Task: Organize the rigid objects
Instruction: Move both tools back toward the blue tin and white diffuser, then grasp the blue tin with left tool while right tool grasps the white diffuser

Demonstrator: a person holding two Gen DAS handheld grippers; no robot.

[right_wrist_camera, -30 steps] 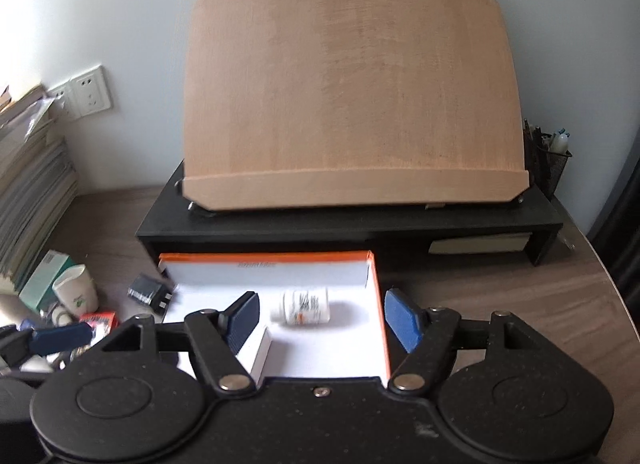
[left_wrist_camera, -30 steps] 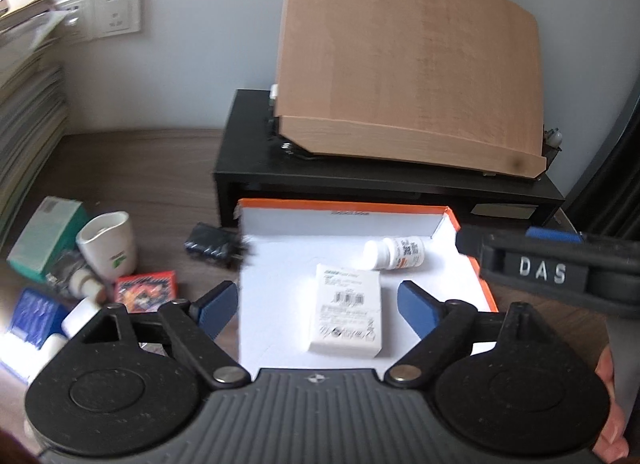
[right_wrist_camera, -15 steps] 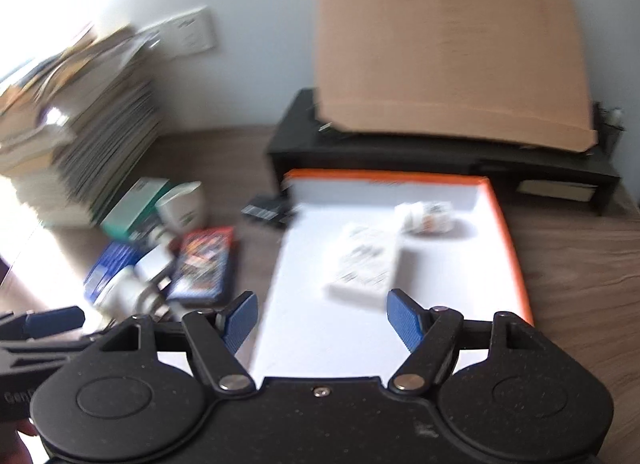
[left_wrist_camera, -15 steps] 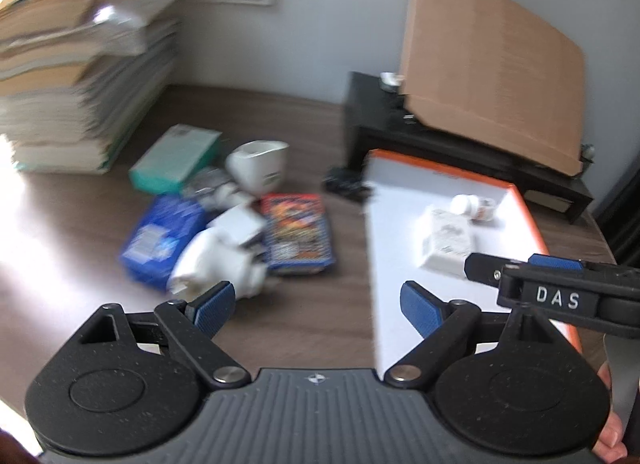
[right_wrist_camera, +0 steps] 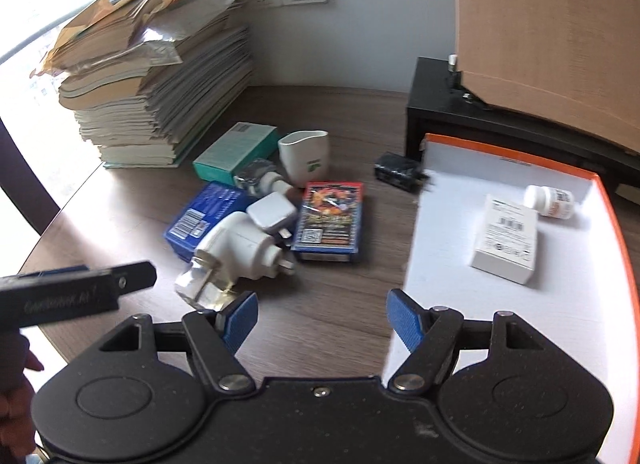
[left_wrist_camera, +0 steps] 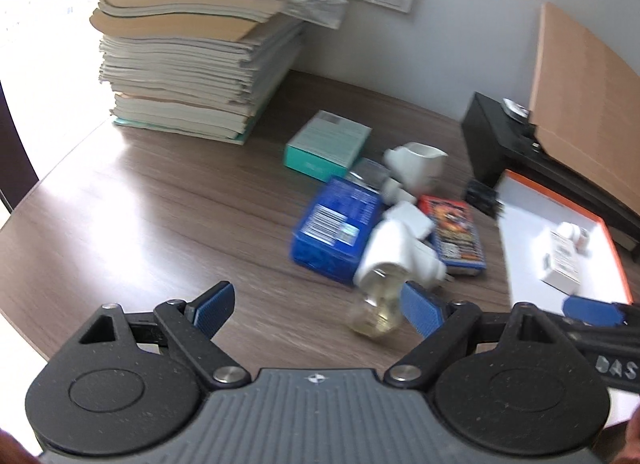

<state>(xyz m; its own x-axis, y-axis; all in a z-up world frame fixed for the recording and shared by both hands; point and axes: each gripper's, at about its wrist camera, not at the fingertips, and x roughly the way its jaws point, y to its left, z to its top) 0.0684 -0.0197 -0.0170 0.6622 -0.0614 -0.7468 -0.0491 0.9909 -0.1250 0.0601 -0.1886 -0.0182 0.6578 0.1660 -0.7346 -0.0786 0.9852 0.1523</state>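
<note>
Two boxes' worth already lay in the tray (right_wrist_camera: 600,183); both tools, left tool (left_wrist_camera: 316,304) and right tool (right_wrist_camera: 320,316), gaped empty, so fetching the plug-in bottle (right_wrist_camera: 228,256) at lower left seemed next.

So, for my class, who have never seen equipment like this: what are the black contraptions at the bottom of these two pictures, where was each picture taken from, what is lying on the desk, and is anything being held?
Each black contraption is a hand-held two-finger gripper; a person carries one in each hand, with no robot arm. A wide-angle camera on each looks forward along its blue-padded fingers. One picture comes from the left gripper, the other from the right gripper. Both are open and hold nothing.

On the wooden desk lies a pile: a teal box, a white cup, a blue box, a red card pack, white plug adapters and a black charger. To the right, an orange-rimmed white tray already holds a white box and a small pill bottle. A stack of books stands at the back left.
</note>
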